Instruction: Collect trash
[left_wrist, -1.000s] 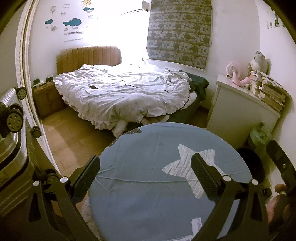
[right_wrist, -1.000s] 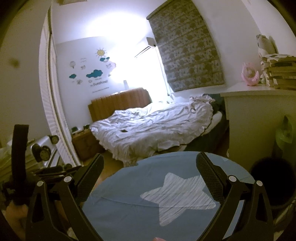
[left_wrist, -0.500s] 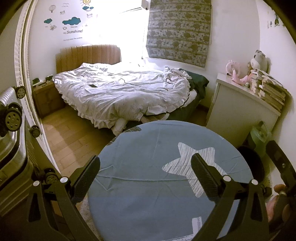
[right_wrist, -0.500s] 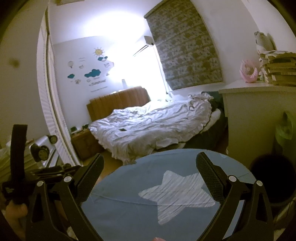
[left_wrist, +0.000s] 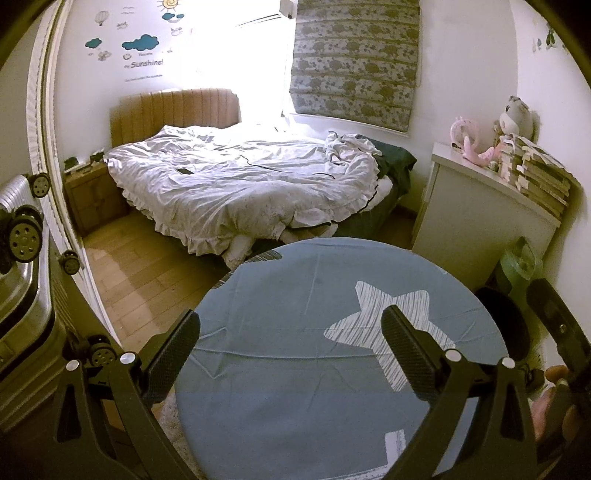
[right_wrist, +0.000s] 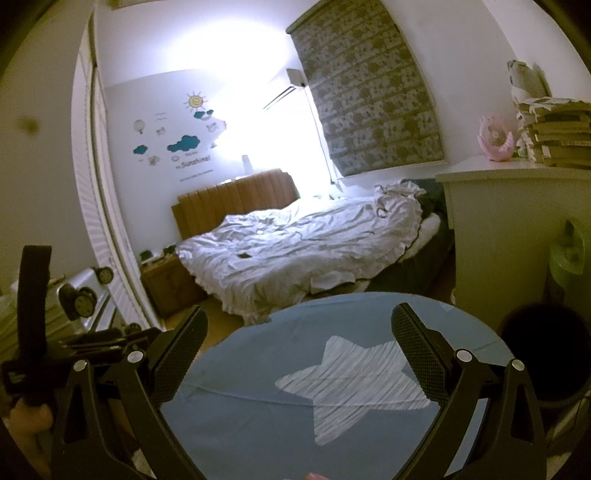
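My left gripper (left_wrist: 291, 332) hangs open over a round table under a blue cloth (left_wrist: 295, 295) with a white star (left_wrist: 391, 328); nothing is between its fingers. My right gripper (right_wrist: 299, 332) is open too, above the same blue cloth (right_wrist: 258, 424) near the star (right_wrist: 354, 376), and it holds nothing. A dark round bin (left_wrist: 506, 317) stands on the floor right of the table, also visible as the bin (right_wrist: 543, 350) in the right wrist view. No loose trash shows on the cloth. The left gripper's body (right_wrist: 33, 325) appears at the left edge of the right wrist view.
An unmade bed with white bedding (left_wrist: 251, 184) fills the room beyond the table. A white dresser (left_wrist: 476, 221) with stacked books and plush toys stands at the right. A silver suitcase (left_wrist: 18, 258) lies at the left. A green bag (left_wrist: 521, 262) sits by the bin. Wooden floor (left_wrist: 140, 280).
Both views have drifted slightly; the right wrist view has tilted up a little, so the table sits lower. Both grippers stay open and empty.
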